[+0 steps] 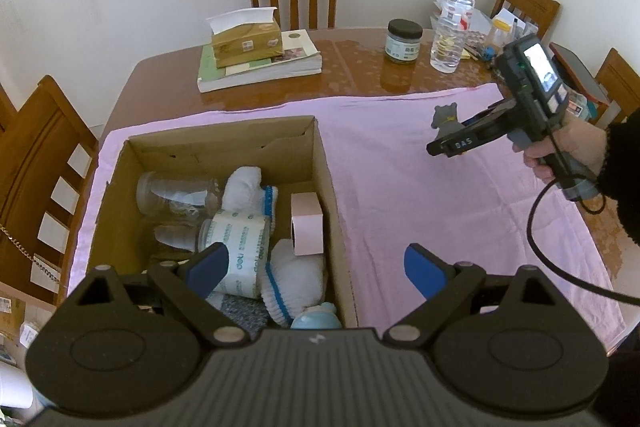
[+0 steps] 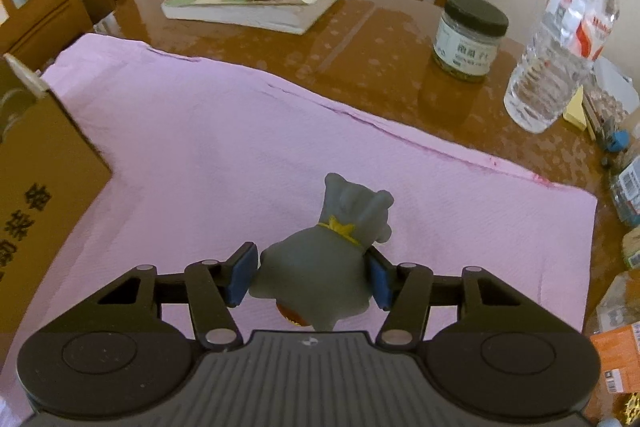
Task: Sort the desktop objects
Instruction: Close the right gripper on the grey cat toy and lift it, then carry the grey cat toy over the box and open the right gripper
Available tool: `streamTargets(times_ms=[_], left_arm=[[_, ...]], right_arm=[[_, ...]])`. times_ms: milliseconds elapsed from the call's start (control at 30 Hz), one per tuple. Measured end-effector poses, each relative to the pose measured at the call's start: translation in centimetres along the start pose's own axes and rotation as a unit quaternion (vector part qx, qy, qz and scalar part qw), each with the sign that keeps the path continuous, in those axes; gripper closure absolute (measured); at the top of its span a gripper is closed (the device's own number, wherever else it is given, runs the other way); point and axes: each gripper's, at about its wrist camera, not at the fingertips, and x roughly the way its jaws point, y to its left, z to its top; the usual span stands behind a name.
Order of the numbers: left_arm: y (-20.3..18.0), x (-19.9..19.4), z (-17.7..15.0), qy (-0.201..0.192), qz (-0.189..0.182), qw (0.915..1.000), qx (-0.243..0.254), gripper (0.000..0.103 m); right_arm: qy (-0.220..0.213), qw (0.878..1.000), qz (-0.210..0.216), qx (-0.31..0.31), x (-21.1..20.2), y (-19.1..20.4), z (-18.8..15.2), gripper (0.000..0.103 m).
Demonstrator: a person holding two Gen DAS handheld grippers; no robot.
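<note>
The box (image 1: 224, 195) is already nearly full; the grey toy (image 2: 320, 259), last on the cloth (image 2: 200, 147), sits gripped between the right gripper's (image 2: 310, 277) jaws, while the left gripper's (image 1: 316, 267) jaws stand wide and empty.

Left tool (image 1: 316, 269) gapes; right tool (image 2: 312, 277) is clamped.

Open cloth: the pink cloth (image 2: 208, 131) lies bare between the cardboard box (image 1: 224, 155) and the grey toy (image 2: 328, 251).
Box wall: its upright right side stands between the cloth and the box's inside.
Box inside: crowded with a tape roll (image 1: 240, 247), white socks (image 1: 248, 187) and a pink box (image 1: 307, 227).
Far surface: a book stack (image 1: 260, 67), jar (image 2: 468, 39) and water bottle (image 2: 560, 43) line it.
Right edge: clutter crowds the surface (image 2: 380, 39) beside the bottle.
</note>
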Motion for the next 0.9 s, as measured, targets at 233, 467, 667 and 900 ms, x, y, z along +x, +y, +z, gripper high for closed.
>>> streamTargets(times_ms=[233, 467, 667, 900], left_arm=[[0.4, -0.8, -0.5, -0.003, -0.001, 0.9999, 0.01, 0.008], [1.2, -1.3, -1.5, -0.001, 0.005, 0.9999, 0.013, 0.008], [1.8, -2.0, -2.2, -0.004, 0.007, 0.9998, 0.016, 0.008], [3.2, -2.7, -2.8, -0.007, 0.023, 0.9997, 0.005, 0.008]], right_arm=[[-0.016, 1.0, 0.014, -0.022, -3.5, 1.8, 0.4, 0.041], [-0.043, 0.997, 0.037, -0.047, -7.5, 4.5, 1.2, 0.041], [-0.068, 0.992, 0.068, -0.077, -10.2, 7.9, 2.4, 0.041], [-0.084, 0.983, 0.107, -0.121, -11.9, 12.4, 2.8, 0.04]])
